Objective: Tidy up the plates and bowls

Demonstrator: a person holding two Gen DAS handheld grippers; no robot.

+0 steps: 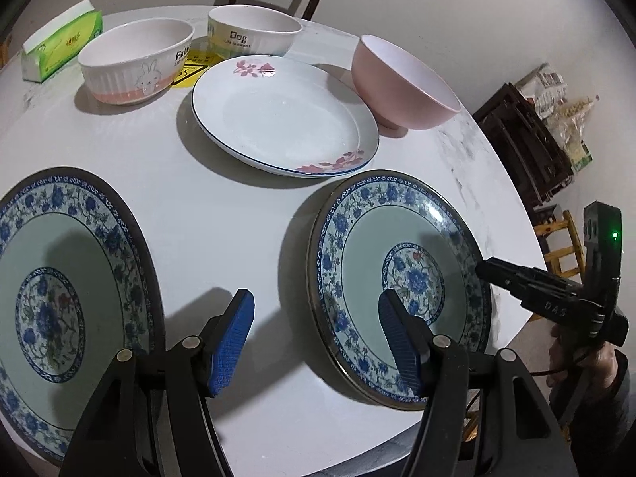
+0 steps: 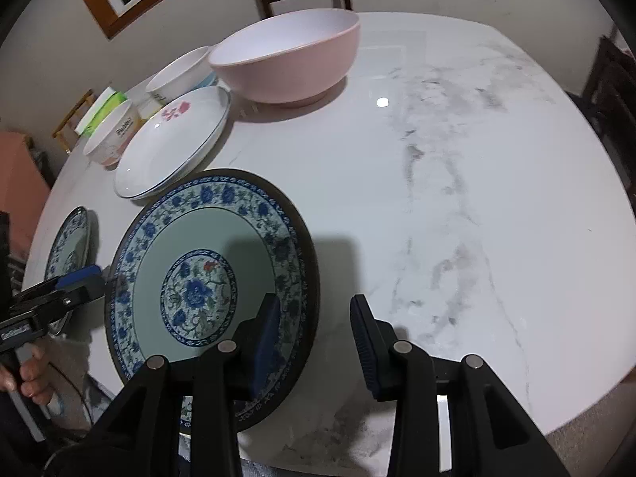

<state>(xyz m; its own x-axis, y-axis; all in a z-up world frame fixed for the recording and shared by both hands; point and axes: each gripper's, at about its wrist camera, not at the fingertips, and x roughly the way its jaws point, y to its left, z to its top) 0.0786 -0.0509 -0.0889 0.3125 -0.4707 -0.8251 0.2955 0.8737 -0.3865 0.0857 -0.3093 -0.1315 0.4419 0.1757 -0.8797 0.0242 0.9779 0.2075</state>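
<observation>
Left wrist view: left claw [image 1: 314, 342] stands wide, nothing between the pads, hovering over bare worktop [image 1: 246, 214]. Its right finger overlaps the near rim of the right blue-patterned plate [image 1: 365, 246]; contact can't be told. A second blue-patterned plate [image 1: 59, 278] sits just left of the left finger. Beyond the claw: white floral plate [image 1: 278, 119], which looks like two stacked, then rabbit bowl [image 1: 135, 67], dog bowl [image 1: 254, 30] and pink bowl [image 1: 401, 83]. Tissue pack [image 1: 63, 45] is at the far left. Right claw [image 1: 512, 274] pokes in from the right, just past the plate's far edge.

Right wrist view: right claw [image 2: 314, 338] is narrower but not closed, nothing pinched. Its left finger is over the plate's [image 2: 206, 238] near rim, its right finger over worktop [image 2: 437, 198] outside it, so the rim sits roughly in the gap. Pink bowl [image 2: 290, 59] is well ahead, white plates [image 2: 171, 147] ahead-left. Left claw [image 2: 79, 278] shows at the plate's other side.

Handling, my read: glazed ceramic, rigid, heavy-ish, slick, chips on impact. The rim is the only usable grip, so bite deep over the lip and keep the plate level. A one-sided pinch may tip it. Set down slowly when stacking. Bowls: grip by the wall at the rim.
</observation>
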